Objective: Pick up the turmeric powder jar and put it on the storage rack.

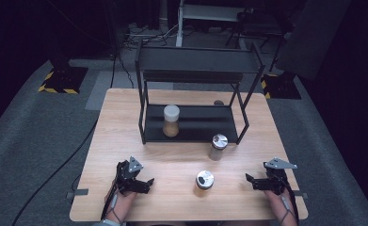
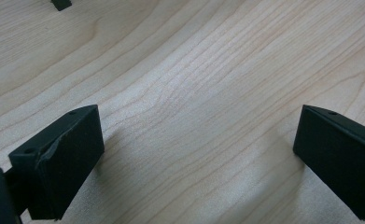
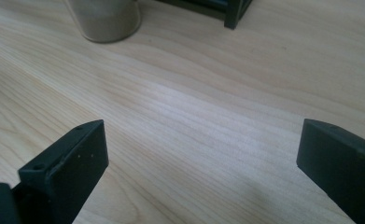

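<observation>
OK, high view first: you've got a light wood table on grey carpet, dark room around it, black-and-yellow hazard-striped bases at the far left and far right, cables running across the floor behind. A black two-tier rack stands on the far half of the table. On its lower shelf, left side, sits a white-capped jar with brown contents. Your left gripper rests on the near-left part of the table, your right gripper on the near-right, both pointing inward toward each other, well apart. Between them, near the front edge, stands a short jar with a metal lid. A second metal-lidded jar stands further back, just in front of the rack's right front leg.

Left gripper view: jaws spread wide, nothing between them, just bare wood grain below. A small black object at the top left edge; can't tell what it is.

Right gripper view: jaws also wide apart, empty, low over the table. The base of a jar with pale brown contents shows at top left, and the rack's leg at top centre-right, both well ahead of the jaws.
</observation>
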A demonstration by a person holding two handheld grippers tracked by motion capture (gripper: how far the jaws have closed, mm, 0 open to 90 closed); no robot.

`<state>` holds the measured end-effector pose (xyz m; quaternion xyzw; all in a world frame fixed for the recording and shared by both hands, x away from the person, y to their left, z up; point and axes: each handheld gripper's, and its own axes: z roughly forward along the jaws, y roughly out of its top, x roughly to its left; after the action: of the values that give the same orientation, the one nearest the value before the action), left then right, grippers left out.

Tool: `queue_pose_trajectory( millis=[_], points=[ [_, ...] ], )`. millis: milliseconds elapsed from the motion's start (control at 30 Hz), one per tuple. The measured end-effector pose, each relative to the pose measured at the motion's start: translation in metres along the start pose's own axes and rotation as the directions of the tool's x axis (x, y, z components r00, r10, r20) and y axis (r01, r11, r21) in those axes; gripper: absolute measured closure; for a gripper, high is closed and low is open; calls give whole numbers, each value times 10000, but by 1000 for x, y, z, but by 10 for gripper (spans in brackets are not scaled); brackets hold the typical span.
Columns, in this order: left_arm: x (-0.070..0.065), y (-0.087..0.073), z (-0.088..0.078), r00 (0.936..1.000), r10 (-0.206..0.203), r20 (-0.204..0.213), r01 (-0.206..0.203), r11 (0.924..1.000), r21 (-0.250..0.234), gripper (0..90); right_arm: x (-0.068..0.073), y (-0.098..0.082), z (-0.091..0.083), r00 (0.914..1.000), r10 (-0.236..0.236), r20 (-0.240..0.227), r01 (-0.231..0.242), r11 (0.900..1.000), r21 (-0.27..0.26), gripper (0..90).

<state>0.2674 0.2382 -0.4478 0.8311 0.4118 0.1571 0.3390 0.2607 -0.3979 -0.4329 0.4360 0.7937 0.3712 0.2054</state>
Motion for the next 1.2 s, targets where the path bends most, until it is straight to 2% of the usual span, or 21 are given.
queue_pose_trajectory(
  millis=[333, 533, 1000, 1200],
  points=[
    [0, 1, 0, 10000, 53, -39, -53, 10000, 37, 3, 12, 8, -20, 9997, -108, -220, 93, 9977, -667, 20],
    [0, 1, 0, 10000, 51, -38, -51, 10000, 36, 3, 20, 15, -27, 9985, -214, -503, 163, 9949, -998, 21],
    [0, 1, 1, 10000, 46, -40, -46, 10000, 37, 2, 53, 32, -30, 9930, -685, -964, 556, 9899, -1306, 21],
    [0, 1, 1, 10000, 37, -39, -37, 10000, 30, 2, 66, 37, -32, 9875, -950, -1254, 759, 9858, -1499, 21]
  ],
)
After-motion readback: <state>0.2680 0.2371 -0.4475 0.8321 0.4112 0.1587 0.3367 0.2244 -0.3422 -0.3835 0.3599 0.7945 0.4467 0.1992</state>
